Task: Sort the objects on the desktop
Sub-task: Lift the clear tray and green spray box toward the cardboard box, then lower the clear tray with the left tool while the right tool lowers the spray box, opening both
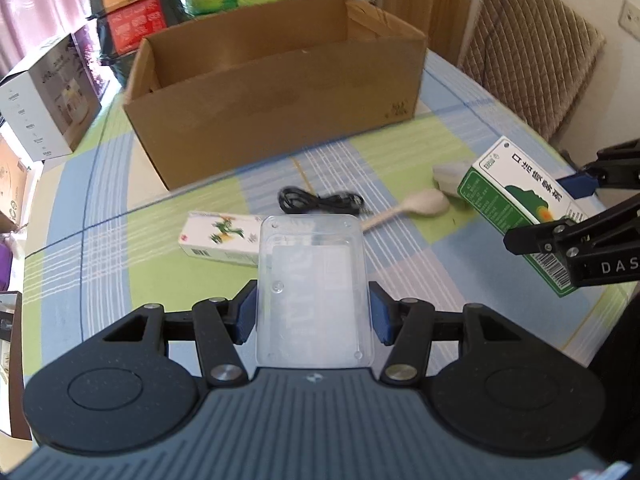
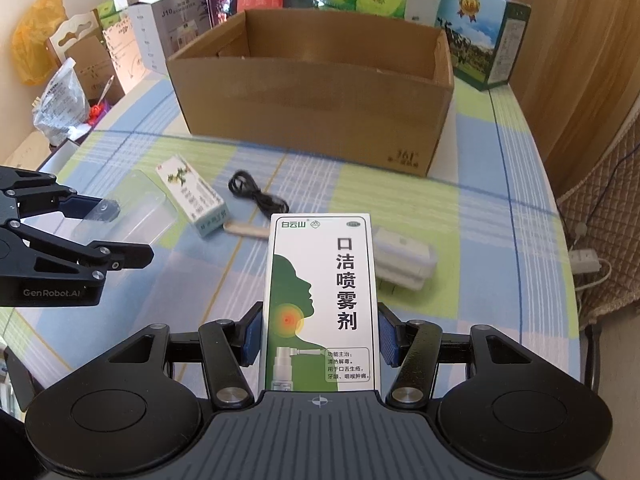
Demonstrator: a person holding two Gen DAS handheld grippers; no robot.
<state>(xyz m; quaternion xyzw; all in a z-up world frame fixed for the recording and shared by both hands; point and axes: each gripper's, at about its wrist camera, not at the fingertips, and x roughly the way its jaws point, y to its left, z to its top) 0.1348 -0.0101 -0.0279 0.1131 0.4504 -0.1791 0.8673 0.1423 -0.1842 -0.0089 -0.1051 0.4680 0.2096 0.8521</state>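
Both grippers are loaded and lifted above the bench, so the carry step looks in hand. The left gripper is clamped on a clear plastic case; the right gripper is clamped on a green-and-white spray box. The open cardboard box stands at 12 o'clock of both, well apart. Next, each load likely needs raising over the near wall before release. A black cable, a spoon and a small carton lie on the bench between
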